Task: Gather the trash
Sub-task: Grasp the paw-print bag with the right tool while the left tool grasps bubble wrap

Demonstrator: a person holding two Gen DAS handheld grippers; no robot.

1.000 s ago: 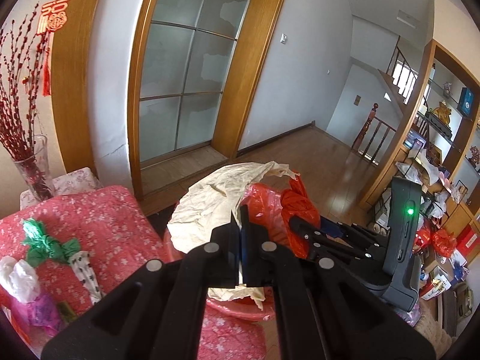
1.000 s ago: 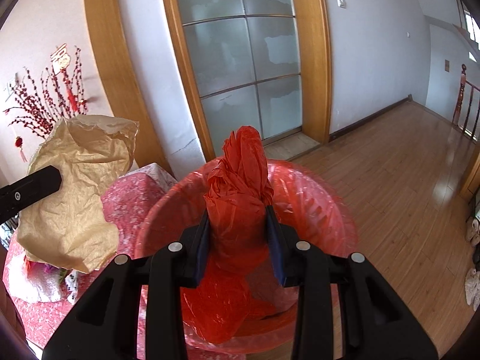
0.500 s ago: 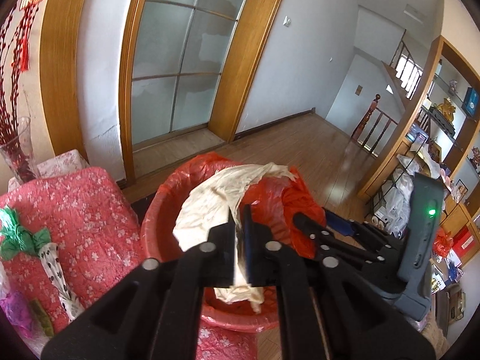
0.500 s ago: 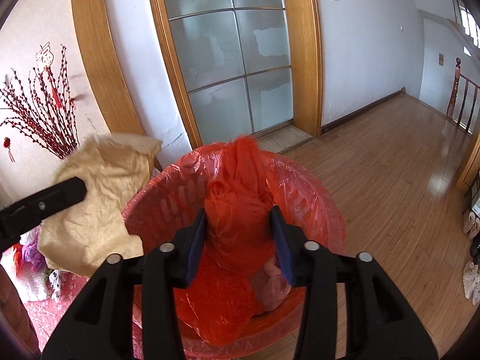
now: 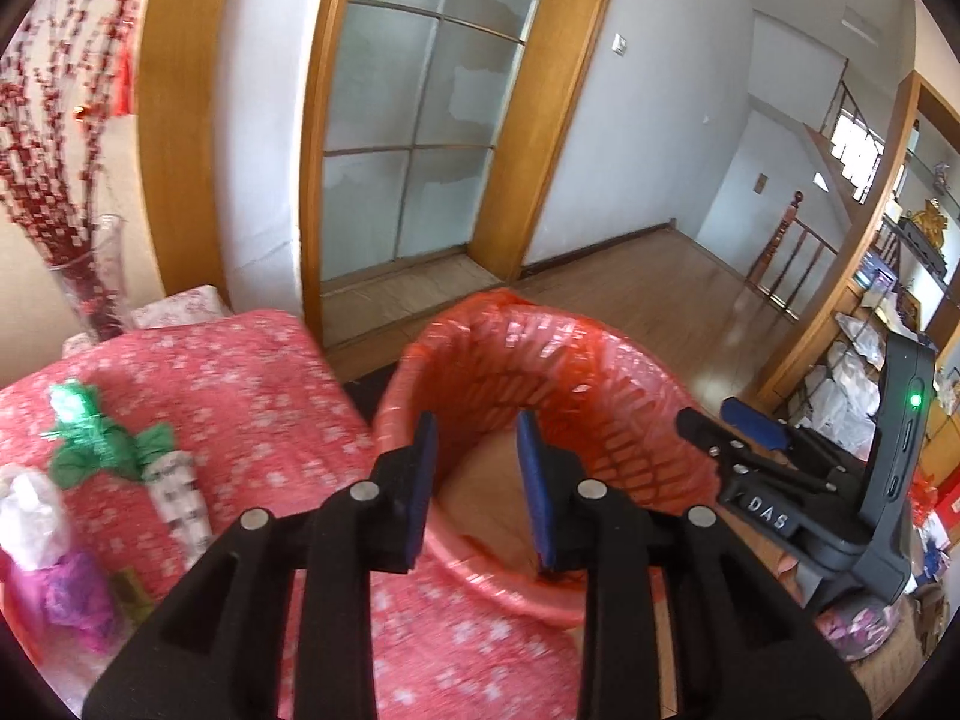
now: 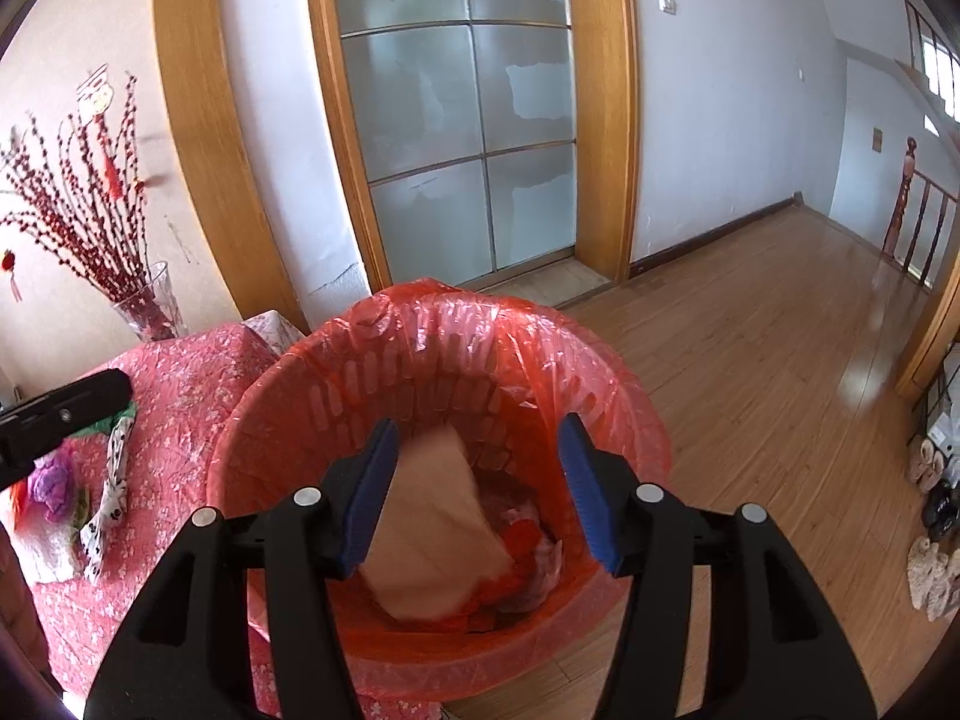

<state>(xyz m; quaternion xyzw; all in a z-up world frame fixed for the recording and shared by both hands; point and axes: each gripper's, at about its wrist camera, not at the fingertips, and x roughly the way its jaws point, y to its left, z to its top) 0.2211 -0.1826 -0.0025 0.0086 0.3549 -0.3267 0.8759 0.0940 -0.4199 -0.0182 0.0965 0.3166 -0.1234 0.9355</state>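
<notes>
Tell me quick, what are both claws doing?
Left gripper: opening, nothing between its jaws.
Right gripper: opening, nothing between its jaws.

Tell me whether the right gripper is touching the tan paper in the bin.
Apart. In the right wrist view the right gripper has its jaws opening with nothing pinched; the tan paper lies below them inside the red-lined bin.

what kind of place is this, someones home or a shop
Most likely a home, a living or hall area. A frosted glass door in a wooden frame, a wooden stair railing and slippers on the wood floor all suggest a house.
</notes>
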